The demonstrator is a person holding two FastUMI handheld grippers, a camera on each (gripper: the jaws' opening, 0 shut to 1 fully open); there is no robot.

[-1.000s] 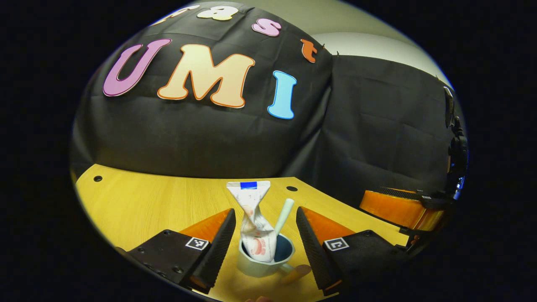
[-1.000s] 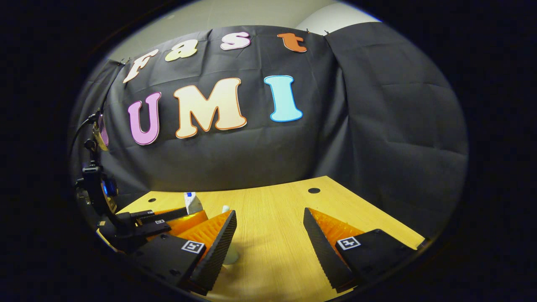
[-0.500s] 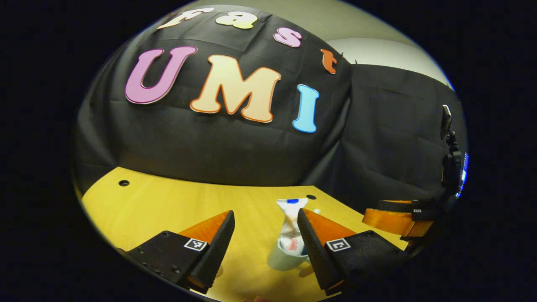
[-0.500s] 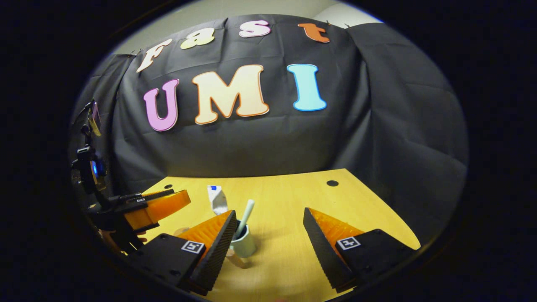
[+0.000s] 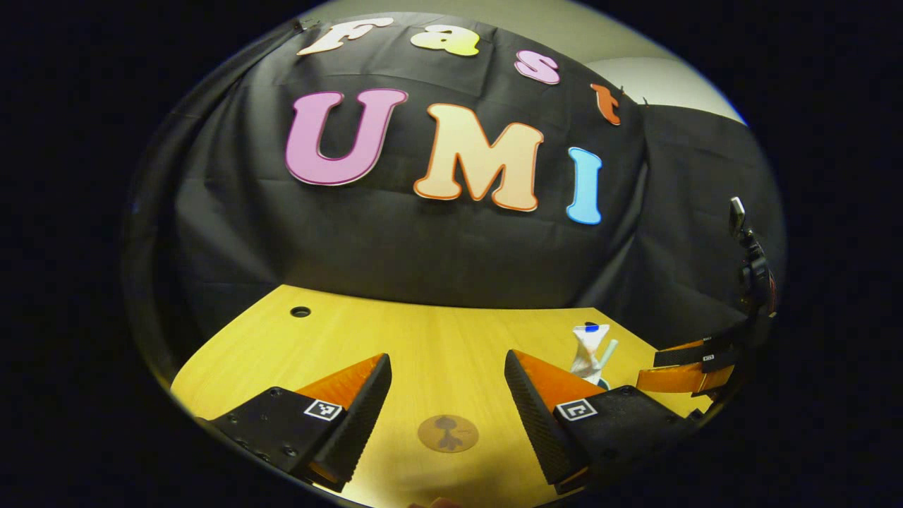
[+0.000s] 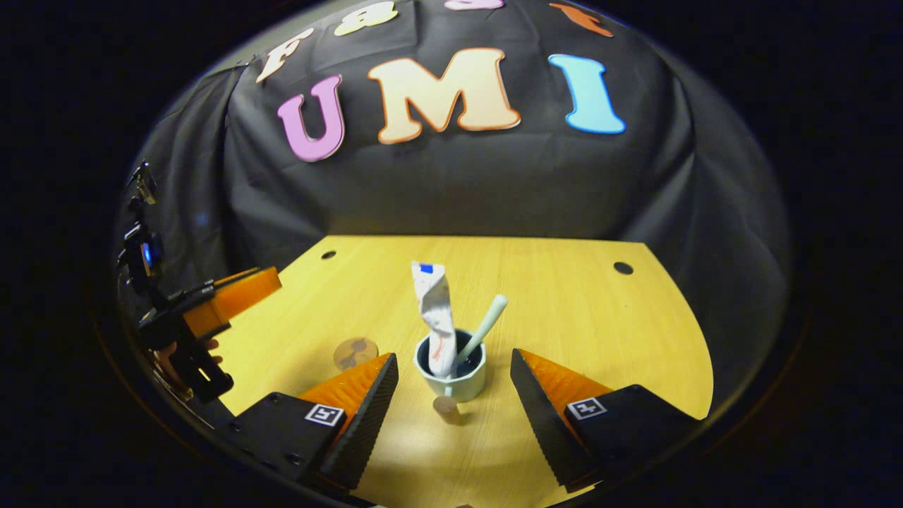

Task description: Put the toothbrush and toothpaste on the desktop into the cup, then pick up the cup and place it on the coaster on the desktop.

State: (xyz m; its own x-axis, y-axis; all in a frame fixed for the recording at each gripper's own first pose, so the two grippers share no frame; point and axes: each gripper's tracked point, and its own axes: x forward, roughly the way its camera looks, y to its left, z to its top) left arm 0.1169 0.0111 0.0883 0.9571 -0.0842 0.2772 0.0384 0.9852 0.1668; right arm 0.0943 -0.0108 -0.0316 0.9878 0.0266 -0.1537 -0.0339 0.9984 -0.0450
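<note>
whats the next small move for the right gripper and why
Probably ease the right gripper forward so its open fingers straddle the cup. The toothpaste and toothbrush already stand inside, and the coaster sits bare beside it.

A light wooden table fills the lower middle of the right gripper view, with small dark round holes near its far corners. Black cloth hangs behind it across the upper frame. In the left gripper view, pale wall shows above the cloth, upper right.
</note>
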